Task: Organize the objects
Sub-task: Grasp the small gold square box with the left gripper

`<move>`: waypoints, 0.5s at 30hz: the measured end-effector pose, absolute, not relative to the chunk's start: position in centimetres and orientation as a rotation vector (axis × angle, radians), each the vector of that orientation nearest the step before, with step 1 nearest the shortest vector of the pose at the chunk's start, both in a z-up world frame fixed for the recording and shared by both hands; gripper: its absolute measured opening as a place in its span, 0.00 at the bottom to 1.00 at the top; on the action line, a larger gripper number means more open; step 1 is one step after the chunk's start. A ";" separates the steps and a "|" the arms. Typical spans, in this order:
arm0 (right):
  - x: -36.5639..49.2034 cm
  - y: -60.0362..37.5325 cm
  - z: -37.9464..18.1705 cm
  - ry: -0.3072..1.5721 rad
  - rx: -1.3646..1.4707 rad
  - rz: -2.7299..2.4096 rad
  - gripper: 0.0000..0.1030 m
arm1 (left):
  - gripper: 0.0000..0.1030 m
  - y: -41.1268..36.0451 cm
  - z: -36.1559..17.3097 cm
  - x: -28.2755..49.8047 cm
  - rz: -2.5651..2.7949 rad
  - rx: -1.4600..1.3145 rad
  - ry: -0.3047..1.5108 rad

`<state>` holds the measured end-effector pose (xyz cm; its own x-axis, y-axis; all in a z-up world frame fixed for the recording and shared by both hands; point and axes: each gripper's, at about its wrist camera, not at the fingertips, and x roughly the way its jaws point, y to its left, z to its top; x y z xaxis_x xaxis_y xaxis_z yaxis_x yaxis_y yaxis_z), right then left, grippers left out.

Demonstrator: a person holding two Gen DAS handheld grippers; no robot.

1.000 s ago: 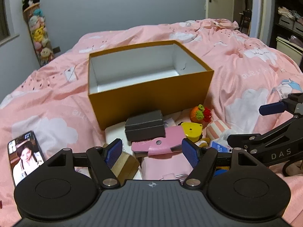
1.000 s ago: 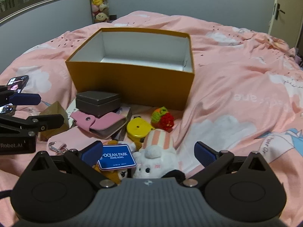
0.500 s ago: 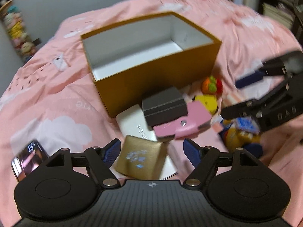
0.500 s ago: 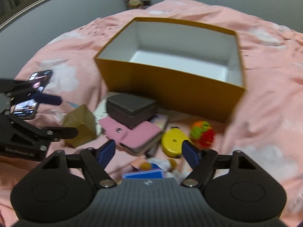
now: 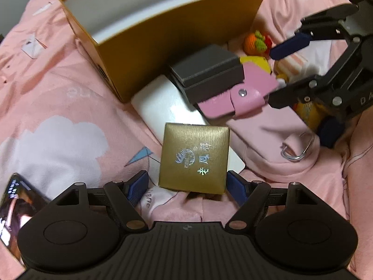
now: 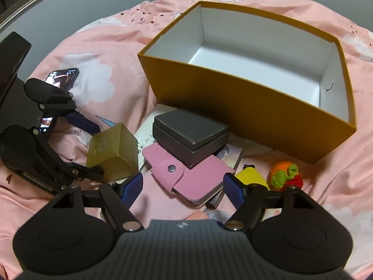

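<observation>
left wrist view: left gripper (image 5: 187, 185) points steeply down at the gold box (image 5: 194, 157); jaws apart, have just been opening, the box between them, pads not pressing.
gold box look: square ribbed lid, silver emblem and characters, lying partly on a white flat item (image 5: 163, 102) on the pink bedding (image 5: 46, 88).
right wrist view: right gripper (image 6: 183, 187) jaws apart, have just been closing; pink wallet (image 6: 186, 176) in the gap, untouched.
wallet look: snap flap, dark grey box (image 6: 191, 135) stacked on it.
orange box (image 6: 251, 81): open, empty, behind the pile.
nearby: yellow item (image 6: 251, 175), crochet toy (image 6: 285, 173) right of wallet.
</observation>
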<state>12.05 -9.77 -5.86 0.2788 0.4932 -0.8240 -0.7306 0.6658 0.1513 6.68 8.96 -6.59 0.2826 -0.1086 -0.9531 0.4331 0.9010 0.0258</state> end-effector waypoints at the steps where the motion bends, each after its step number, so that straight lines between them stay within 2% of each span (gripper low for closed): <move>1: 12.1 -9.7 -6.0 0.990 -0.280 0.836 0.75 | 0.86 8.9 -6.9 6.8 -0.376 0.301 1.240; 4: 12.3 -9.5 -6.3 0.997 -0.281 0.840 0.74 | 0.84 8.9 -7.3 6.7 -0.391 0.298 1.244; 7: 12.5 -9.2 -6.6 1.007 -0.278 0.853 0.71 | 0.70 9.1 -7.3 6.5 -0.387 0.290 1.235; 15: 13.1 -8.5 -6.4 1.047 -0.206 0.924 0.61 | 0.67 11.0 -4.8 5.6 -0.320 0.123 1.165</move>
<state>13.09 -8.49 -6.37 0.1765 0.5553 -0.8127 -0.7378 0.6212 0.2642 5.57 10.99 -4.82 0.3552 -0.1840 -0.9165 0.3105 0.9480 -0.0700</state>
